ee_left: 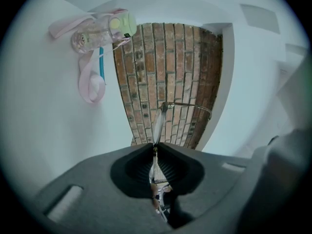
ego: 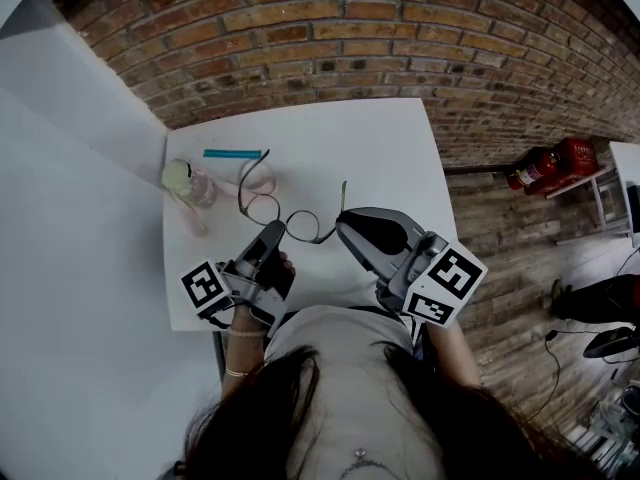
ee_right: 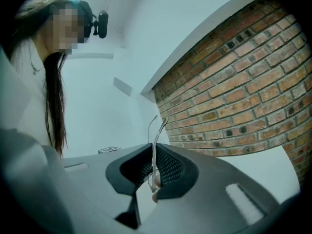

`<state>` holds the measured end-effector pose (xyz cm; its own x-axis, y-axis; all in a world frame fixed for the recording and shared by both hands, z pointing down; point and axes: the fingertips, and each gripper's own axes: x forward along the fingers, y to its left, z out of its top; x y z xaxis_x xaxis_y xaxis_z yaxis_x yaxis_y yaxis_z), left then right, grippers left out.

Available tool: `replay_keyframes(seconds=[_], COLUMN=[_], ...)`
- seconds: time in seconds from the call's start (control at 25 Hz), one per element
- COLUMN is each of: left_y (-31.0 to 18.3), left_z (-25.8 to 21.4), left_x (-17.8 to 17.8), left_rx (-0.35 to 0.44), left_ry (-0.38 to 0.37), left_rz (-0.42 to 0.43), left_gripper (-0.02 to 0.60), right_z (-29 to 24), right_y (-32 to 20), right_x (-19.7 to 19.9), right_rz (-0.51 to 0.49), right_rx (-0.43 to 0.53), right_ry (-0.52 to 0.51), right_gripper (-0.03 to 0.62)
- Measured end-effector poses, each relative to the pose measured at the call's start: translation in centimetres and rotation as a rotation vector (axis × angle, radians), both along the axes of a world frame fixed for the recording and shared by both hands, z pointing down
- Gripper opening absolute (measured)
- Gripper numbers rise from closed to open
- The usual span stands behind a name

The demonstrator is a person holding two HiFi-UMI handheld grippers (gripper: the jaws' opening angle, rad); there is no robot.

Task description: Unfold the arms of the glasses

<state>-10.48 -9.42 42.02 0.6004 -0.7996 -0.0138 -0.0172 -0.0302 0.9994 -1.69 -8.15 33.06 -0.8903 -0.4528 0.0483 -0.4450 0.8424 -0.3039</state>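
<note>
With left tool (ego: 272, 236) pinched on the glasses (ego: 297, 226) front and right tool (ego: 343, 226) pinched on the nearer arm (ego: 343, 196), swing arm square to the left-right frame.

My left gripper (ego: 273, 232) and right gripper (ego: 345, 228) point forward side by side, close to my chest. Both have their jaws clamped thinly on the glasses (ego: 284, 217).

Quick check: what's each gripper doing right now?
Left gripper: shut on the glasses, at the frame.
Right gripper: shut on one arm of the glasses.
</note>
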Motion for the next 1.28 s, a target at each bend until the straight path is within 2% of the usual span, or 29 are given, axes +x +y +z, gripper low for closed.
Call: replay_keyframes(seconds=[0.36, 0.8, 1.28], left_y=[0.0, -0.1, 0.0], left_z=[0.3, 0.3, 0.2], left_x=[0.3, 0.1, 0.1], left_rx=[-0.006, -0.008, -0.013], left_ry=[-0.057, -0.039, -0.024], left_rz=[0.013, 0.007, 0.0], left_gripper=[0.022, 0.021, 0.021], right_z=[-0.1, 0.1, 0.6], right_y=[0.2, 0.1, -0.8], right_x=[-0.2, -0.2, 1.3], right_rz=[-0.015, -0.009, 0.051], right_rx=[0.001, 0.003, -0.003], right_ry=[-0.004, -0.004, 0.017], right_gripper=[0.031, 0.034, 0.026])
